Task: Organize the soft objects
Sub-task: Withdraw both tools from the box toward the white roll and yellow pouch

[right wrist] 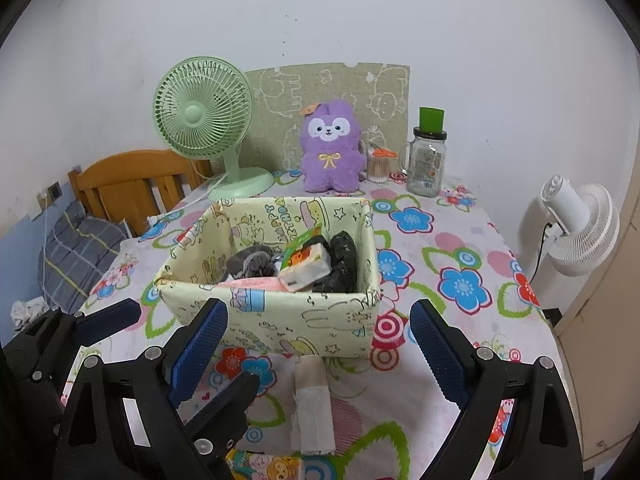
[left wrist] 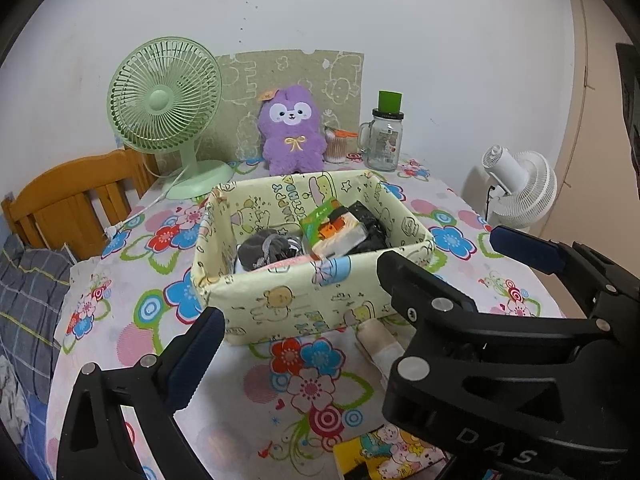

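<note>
Both: left gripper [left wrist: 296, 336], right gripper [right wrist: 320, 328] gape wide, empty.

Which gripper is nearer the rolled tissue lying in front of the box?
Right. The right gripper is open directly over the rolled tissue; the left gripper sits off to its left.

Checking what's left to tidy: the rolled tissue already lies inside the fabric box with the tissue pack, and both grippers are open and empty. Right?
Not quite. The rolled tissue lies on the tablecloth in front of the fabric box, not inside it, as the right wrist view shows. The tissue pack is inside, and the left gripper and right gripper are open and empty.
</note>
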A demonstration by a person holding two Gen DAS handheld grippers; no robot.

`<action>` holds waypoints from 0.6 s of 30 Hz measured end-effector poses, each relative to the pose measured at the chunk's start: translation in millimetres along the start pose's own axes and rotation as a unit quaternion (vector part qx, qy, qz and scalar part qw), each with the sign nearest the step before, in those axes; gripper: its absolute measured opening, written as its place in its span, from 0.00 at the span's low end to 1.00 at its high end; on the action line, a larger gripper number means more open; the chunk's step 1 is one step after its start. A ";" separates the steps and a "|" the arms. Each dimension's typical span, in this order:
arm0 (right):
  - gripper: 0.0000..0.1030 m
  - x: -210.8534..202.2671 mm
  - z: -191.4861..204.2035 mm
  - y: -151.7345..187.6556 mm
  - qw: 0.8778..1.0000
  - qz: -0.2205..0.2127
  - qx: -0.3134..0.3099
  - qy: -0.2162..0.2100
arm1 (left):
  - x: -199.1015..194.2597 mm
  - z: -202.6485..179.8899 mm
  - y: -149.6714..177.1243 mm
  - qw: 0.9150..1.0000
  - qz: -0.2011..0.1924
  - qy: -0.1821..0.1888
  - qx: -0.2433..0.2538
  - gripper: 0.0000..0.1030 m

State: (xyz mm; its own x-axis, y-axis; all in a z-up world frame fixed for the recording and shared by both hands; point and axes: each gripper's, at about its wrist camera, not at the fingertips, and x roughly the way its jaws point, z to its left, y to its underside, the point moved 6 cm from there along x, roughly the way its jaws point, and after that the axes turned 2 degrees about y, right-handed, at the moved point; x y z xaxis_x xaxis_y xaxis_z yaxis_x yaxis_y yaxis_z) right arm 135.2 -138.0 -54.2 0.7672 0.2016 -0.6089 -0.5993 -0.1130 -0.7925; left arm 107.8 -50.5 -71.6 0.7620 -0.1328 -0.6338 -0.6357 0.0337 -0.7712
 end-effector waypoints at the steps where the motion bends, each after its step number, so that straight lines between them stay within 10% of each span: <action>1: 0.92 -0.4 -0.7 1.8 1.000 0.000 0.001 -0.001 | -0.5 -1.1 1.5 1.000 0.000 0.000 0.000 0.98; 18: 0.92 -4.2 -16.8 42.4 1.000 0.009 0.011 0.005 | 7.3 -28.3 36.6 0.999 0.020 0.023 0.013 0.98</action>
State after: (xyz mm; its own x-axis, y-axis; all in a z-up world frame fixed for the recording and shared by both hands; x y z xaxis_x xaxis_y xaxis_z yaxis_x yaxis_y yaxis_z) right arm 110.4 -160.0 -85.9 0.7588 0.1902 -0.6229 -0.6173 -0.0949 -0.7810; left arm 86.6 -78.4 -102.8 0.7288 -0.1761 -0.6617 -0.6619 0.0664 -0.7467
